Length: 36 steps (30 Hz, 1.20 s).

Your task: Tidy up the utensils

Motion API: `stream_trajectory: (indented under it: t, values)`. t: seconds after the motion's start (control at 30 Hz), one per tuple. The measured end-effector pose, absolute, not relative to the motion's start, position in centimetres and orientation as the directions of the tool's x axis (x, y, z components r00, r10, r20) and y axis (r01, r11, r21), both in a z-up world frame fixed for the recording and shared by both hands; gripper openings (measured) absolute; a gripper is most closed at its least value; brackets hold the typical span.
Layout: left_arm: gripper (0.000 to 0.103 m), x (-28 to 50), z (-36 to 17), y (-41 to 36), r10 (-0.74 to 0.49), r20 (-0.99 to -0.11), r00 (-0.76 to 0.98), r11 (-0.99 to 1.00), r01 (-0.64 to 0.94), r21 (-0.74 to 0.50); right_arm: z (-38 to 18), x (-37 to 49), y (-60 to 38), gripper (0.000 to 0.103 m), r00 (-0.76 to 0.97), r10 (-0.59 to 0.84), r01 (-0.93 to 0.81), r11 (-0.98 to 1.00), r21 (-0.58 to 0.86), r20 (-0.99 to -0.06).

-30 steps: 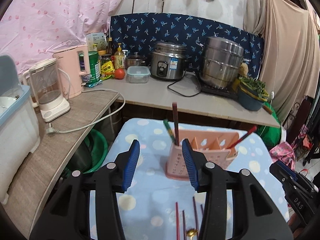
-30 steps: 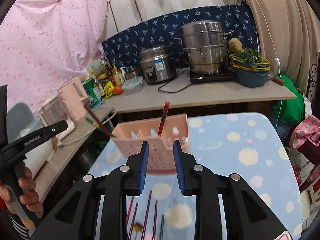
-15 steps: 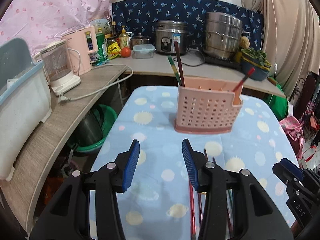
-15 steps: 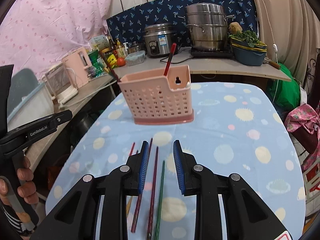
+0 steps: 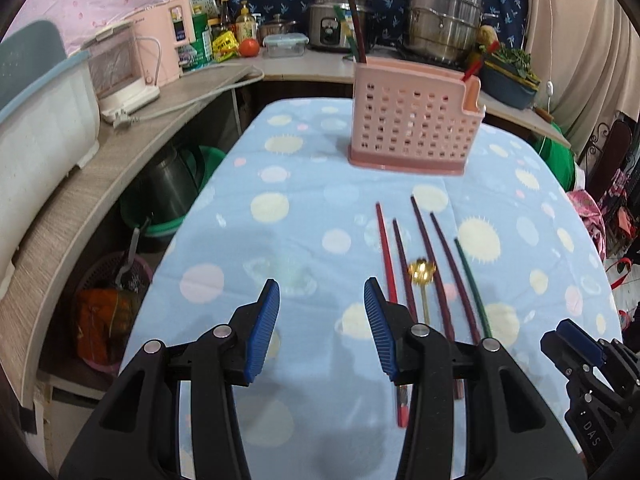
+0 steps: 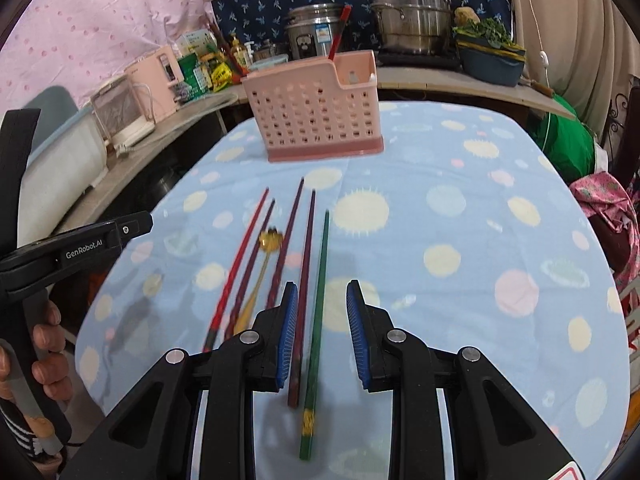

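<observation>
Your table [image 6: 460,168] is covered by a pale blue cloth printed with cream, yellow and pink dots, and it fills most of both views. Toward its far end stands the pink holder [image 6: 316,110], a perforated plastic caddy with a red chopstick [image 6: 337,34] leaning out of it on one side and two dark ones [image 5: 354,20] on the other. Nearer to you, five loose chopsticks lie side by side on the cloth, roughly parallel and pointing toward the holder: a red one [image 5: 386,258], three dark maroon ones, and a green chopstick [image 6: 318,312] at the outer edge, with a small gold spoon [image 5: 421,270] lying among them. Your right hand-held gripper [image 6: 322,330] hovers over the near ends of the green one and its maroon neighbour, jaws partly apart and holding nothing. Your left hand-held gripper [image 5: 322,326] sits beside the row over bare cloth, jaws wider and also empty. Beyond the table a wooden counter [image 5: 132,156] curves around the corner of the room, carrying a pink kettle [image 5: 160,50], bottles and packets, a tomato, a rice cooker [image 6: 310,32], a stacked steel steamer [image 6: 412,10] and a blue bowl of greens [image 6: 490,56]. A pink dotted sheet and a navy leaf-print cloth hang on the wall behind.
</observation>
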<state>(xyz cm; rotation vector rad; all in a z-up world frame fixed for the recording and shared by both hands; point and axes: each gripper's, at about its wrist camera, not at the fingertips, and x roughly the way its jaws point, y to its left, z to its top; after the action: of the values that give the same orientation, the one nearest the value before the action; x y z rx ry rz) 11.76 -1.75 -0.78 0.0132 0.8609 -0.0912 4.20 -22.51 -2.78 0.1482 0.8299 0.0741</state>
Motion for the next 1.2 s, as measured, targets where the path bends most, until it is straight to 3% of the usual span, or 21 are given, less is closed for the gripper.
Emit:
stream_trajectory:
  t: [0.73,1.0,1.2]
  values:
    - [0.042,7.9,-5.3,-2.1,-0.090,-0.818,0.568,0.992,0.124,-0.023,-7.9,-0.3,-21.0,0.025,0.593,0.129,-0.010,0.988,0.153,-0.795]
    - [0.042,7.3,-6.0,-2.5,-0.107,-0.827,0.552,0.989,0.143,-0.032,-8.1,-0.2,-21.7,0.007,0.600,0.114,0.017,0.988,0.156,-0.792]
    - [0.045,7.2,-6.4,-3.2,-0.135,-0.833,0.536,0.985,0.163,-0.055,-8.1,-0.2,-22.3,0.007,0.607,0.123,0.035,0.983,0.182,-0.785]
